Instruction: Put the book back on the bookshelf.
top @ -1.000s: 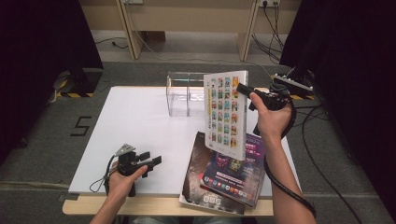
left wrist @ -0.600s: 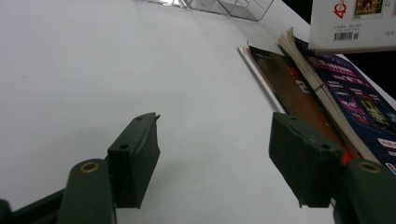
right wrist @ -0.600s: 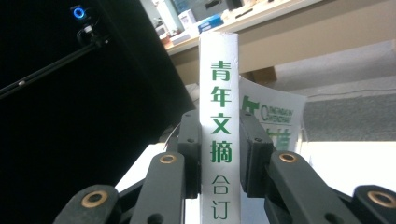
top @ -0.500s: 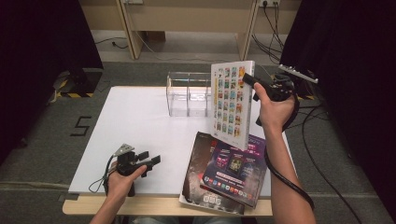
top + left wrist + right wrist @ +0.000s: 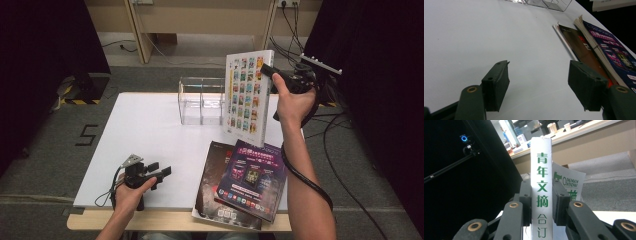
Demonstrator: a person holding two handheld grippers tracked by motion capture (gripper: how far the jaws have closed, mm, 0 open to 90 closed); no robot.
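High view: The thick book [image 5: 248,95] is held upright in the air above the right rear part of the white table [image 5: 150,135], its patterned cover facing the camera. It is clamped at its right edge, the spine, by the right gripper [image 5: 270,72]. Just to its left stands the clear acrylic rack [image 5: 201,100], which has 2 compartments visible. 2 magazines [image 5: 245,182] lie stacked on the near right of the table. The left gripper [image 5: 162,172] rests low at the near left edge, well apart from the book.

Left gripper view: The jaws stand wide apart with only bare table between them; nothing is grasped. The magazines lie to the right, and the rack is seen at the top edge.

Right gripper view: The white spine of the book [image 5: 541,195], printed with green characters, is pinched between both pads [image 5: 526,202], so this gripper is clenched on the book. The cover behind it appears to flare slightly open, though the angle is poor.

Procedure for the step in hand: The book is probably to be stood in the rack. The spine should be kept vertical and the grip firm, since the loose pages may fan out. The lower edge should be aligned over 1 compartment before lowering, and release should be withheld until the book is seated.
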